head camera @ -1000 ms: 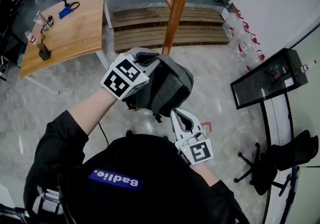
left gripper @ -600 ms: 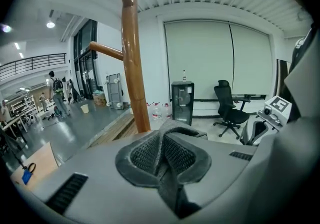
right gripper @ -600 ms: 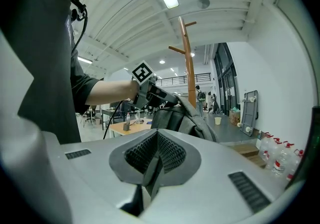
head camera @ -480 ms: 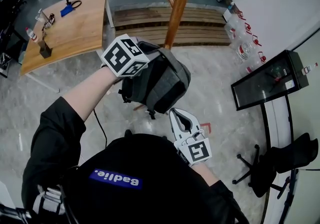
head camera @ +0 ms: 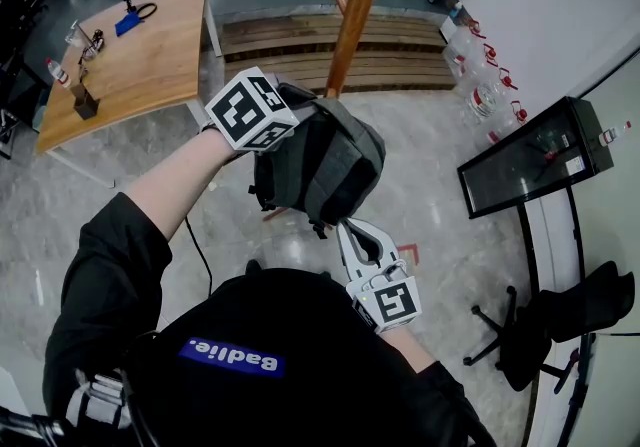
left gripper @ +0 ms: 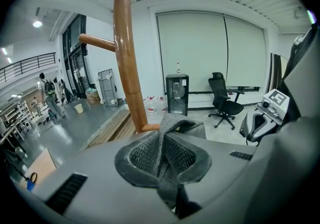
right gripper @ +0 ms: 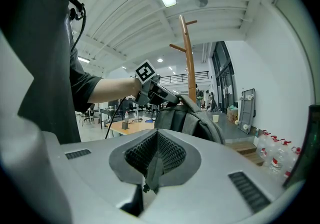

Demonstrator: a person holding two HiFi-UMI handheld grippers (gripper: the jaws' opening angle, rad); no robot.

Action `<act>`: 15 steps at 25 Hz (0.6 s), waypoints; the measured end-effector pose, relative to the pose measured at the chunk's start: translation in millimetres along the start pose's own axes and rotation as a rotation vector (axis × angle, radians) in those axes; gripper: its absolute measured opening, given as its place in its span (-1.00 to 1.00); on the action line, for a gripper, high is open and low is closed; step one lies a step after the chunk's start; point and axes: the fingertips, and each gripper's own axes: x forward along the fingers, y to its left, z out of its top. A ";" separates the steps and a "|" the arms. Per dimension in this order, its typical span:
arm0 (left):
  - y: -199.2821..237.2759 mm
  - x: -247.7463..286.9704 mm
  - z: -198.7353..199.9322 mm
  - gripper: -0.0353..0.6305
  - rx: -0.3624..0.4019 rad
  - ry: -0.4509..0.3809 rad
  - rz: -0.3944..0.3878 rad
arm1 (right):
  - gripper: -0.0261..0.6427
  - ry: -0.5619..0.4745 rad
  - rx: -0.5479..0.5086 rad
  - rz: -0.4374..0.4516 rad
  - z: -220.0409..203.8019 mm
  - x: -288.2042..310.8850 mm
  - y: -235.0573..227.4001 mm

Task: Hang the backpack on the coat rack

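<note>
Grey backpack (head camera: 330, 160) hangs from left gripper (left gripper: 162, 160), jaws clamped on its handle (left gripper: 175, 124), right gripper (head camera: 347, 228) pinching a strap end (right gripper: 151, 173); next, I think, lift the handle over a coat rack (head camera: 352, 15) peg (left gripper: 97, 42).

your left gripper (left gripper: 161, 162) is pinching a grey backpack strap (left gripper: 172, 125) between its pads, and its jaws are easing open. just behind it the wooden coat rack (left gripper: 126, 62) is rising past the top of the frame, one peg (left gripper: 97, 42) sticking out to the left. your right gripper (left gripper: 248, 129) is showing at the right edge, in front of an office chair (left gripper: 221, 98) and a black cabinet (left gripper: 176, 92).
</note>
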 end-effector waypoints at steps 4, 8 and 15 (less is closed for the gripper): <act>0.6 -3.3 -7.6 -0.76 0.008 -0.009 0.016 | -0.91 0.051 0.017 -0.022 -2.4 1.9 0.8; -1.7 -3.9 -10.3 -0.76 0.003 -0.016 0.029 | -0.91 0.060 0.020 -0.022 -0.8 1.5 -0.5; -4.4 -4.8 -9.5 -0.74 0.030 -0.017 0.083 | -0.91 0.052 0.018 0.009 -0.8 -2.5 -5.5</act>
